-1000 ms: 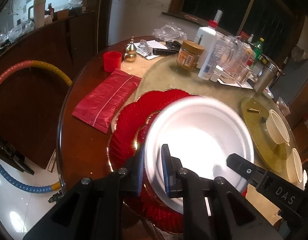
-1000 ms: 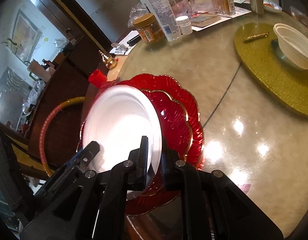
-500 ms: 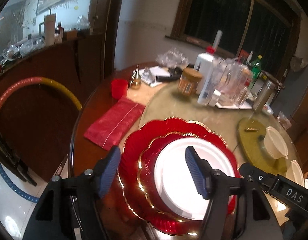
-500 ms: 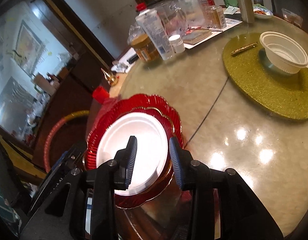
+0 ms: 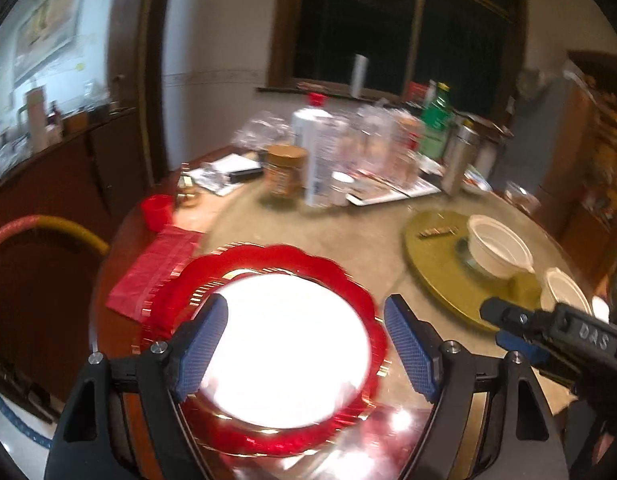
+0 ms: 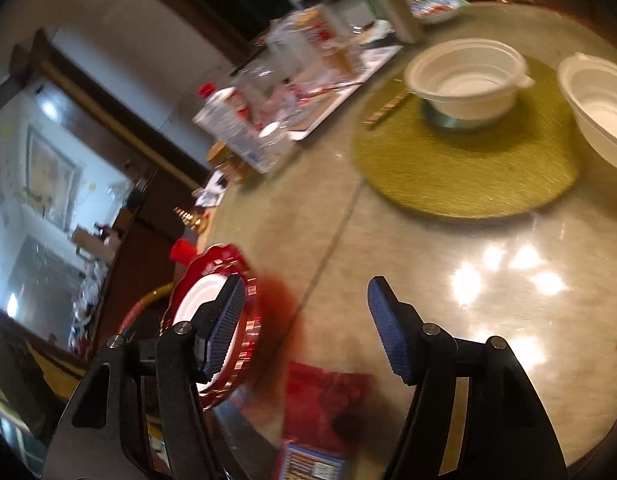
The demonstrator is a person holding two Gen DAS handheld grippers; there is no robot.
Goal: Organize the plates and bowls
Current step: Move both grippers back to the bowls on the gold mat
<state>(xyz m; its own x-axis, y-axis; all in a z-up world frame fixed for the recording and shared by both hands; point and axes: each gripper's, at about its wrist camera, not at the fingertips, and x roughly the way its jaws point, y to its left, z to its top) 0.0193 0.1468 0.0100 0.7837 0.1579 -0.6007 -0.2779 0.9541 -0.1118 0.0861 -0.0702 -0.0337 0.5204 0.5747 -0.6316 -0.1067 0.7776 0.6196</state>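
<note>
The left claw [image 5: 306, 344] stands released, its two blue pads [image 5: 202, 344] spread wide; its jaws have just been opening, and nothing is pinched between them. Seen through the gap, the white plate [image 5: 284, 352] lies flat on the red scalloped plate [image 5: 348, 280], which sits at the near left edge of the round counter [image 5: 348, 232]. A folded red cloth [image 5: 156, 268] lies just left of the red plate, and a small red cup [image 5: 158, 210] stands beyond it.

The right claw [image 6: 304, 324] is released too, jaws just having been opening, with only bare counter top between its pads. From this view the red plate with the white one on it shows at the left, partly behind the claw's left finger [image 6: 224, 320], not gripped. In the left wrist view the right claw's tip pokes in from the right edge, over the near rim of the green mat [image 5: 432, 256].

That round green mat lies on the right part of the counter. One white bowl [image 6: 466, 78] stands upright on it, on a dark disc. A second white bowl [image 6: 600, 108] sits at the mat's right edge. A thin gold stick [image 6: 386, 110] lies on the mat left of the first bowl.

At the far side of the counter stand blurred bottles, a brown-lidded jar [image 5: 286, 172] and a steel flask [image 5: 458, 158].
</note>
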